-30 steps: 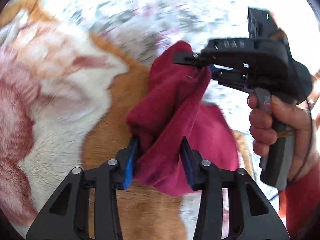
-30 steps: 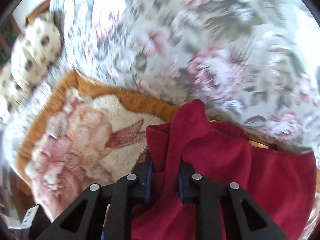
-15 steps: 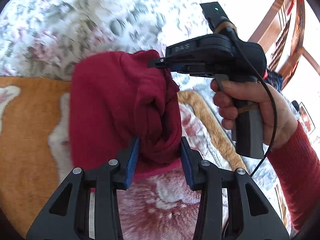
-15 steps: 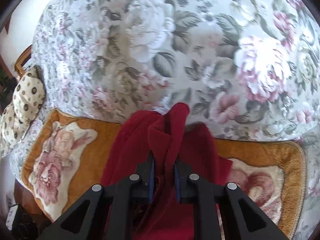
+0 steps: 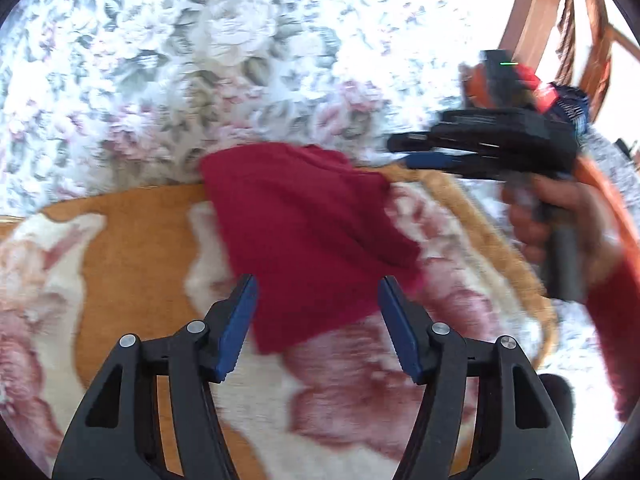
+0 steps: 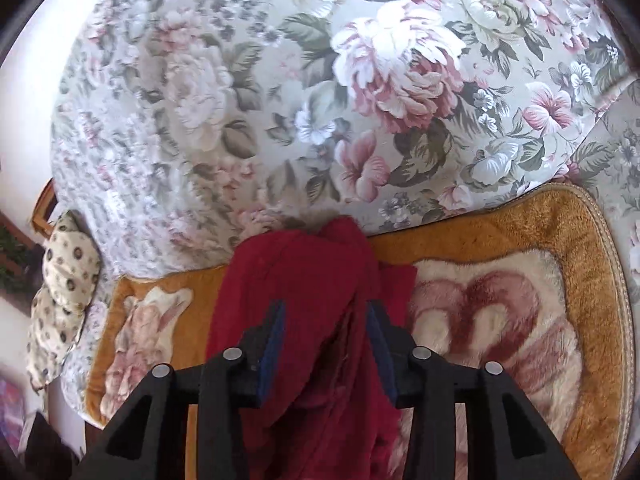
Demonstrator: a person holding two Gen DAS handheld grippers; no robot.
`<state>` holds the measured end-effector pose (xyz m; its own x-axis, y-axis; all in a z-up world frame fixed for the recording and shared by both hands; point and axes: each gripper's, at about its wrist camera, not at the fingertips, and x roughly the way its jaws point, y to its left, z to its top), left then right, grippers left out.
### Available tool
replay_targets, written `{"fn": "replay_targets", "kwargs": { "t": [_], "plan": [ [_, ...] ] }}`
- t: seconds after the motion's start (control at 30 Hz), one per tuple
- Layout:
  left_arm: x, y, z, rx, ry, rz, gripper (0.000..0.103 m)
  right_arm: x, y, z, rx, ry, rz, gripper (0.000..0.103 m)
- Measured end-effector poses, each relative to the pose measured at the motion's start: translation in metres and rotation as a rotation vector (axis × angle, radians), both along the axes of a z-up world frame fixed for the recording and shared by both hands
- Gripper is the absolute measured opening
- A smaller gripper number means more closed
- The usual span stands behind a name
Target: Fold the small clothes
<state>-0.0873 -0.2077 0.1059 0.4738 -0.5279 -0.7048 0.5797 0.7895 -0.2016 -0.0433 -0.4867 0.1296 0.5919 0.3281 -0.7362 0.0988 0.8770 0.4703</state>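
My left gripper (image 5: 316,312) gapes wide over the red cloth (image 5: 312,240) lying on the orange rug (image 5: 132,240). My right gripper (image 6: 326,336) stands parted around it. No readable writing.

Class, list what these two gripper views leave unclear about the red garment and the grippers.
- Right wrist view: near end of the red garment is hidden behind the right gripper.
- Left wrist view: right gripper is motion-blurred; its jaw state is unreadable.
- Neither view shows the garment's type or layer count.
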Motion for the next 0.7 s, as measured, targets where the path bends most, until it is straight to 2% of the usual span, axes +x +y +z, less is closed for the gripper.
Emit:
{"fn": "replay_targets", "kwargs": {
  "t": [0.1,0.23,0.27,0.3,0.4,0.43,0.5,0.57,0.63,0.7],
  "plan": [
    [0.01,0.004,-0.014,0.045,0.017,0.032,0.063,-0.022,0.04,-0.004,0.005,0.009,0.105,0.044],
    [0.007,0.003,-0.028,0.086,0.034,0.025,0.063,-0.033,0.083,-0.037,0.014,0.067,0.176,0.044],
    [0.005,0.002,-0.03,0.096,0.035,0.02,0.063,-0.035,0.085,-0.044,-0.002,0.076,0.165,0.032],
    [0.004,-0.001,-0.034,0.114,0.044,0.01,0.063,-0.04,0.084,-0.047,-0.026,0.07,0.135,0.008],
    [0.002,-0.004,-0.044,0.121,0.06,-0.017,0.063,-0.063,0.073,-0.043,-0.016,0.017,0.078,0.008],
    [0.001,-0.006,-0.049,0.137,0.063,-0.023,0.063,-0.068,0.067,-0.048,-0.025,0.031,0.054,0.008],
    [0.003,-0.009,-0.055,0.157,0.083,-0.023,0.063,-0.069,0.056,-0.076,-0.033,0.116,0.026,0.007],
    [-0.001,-0.007,-0.05,0.142,0.08,-0.02,0.063,-0.071,0.05,-0.088,0.033,0.11,0.013,0.008],
    [-0.007,-0.004,-0.038,0.129,0.038,-0.023,0.063,-0.079,0.047,-0.071,0.05,0.054,0.011,0.009],
    [-0.01,-0.002,-0.022,0.123,-0.024,-0.021,0.063,-0.087,0.042,-0.048,-0.004,0.018,-0.025,0.024]
  ]
}}
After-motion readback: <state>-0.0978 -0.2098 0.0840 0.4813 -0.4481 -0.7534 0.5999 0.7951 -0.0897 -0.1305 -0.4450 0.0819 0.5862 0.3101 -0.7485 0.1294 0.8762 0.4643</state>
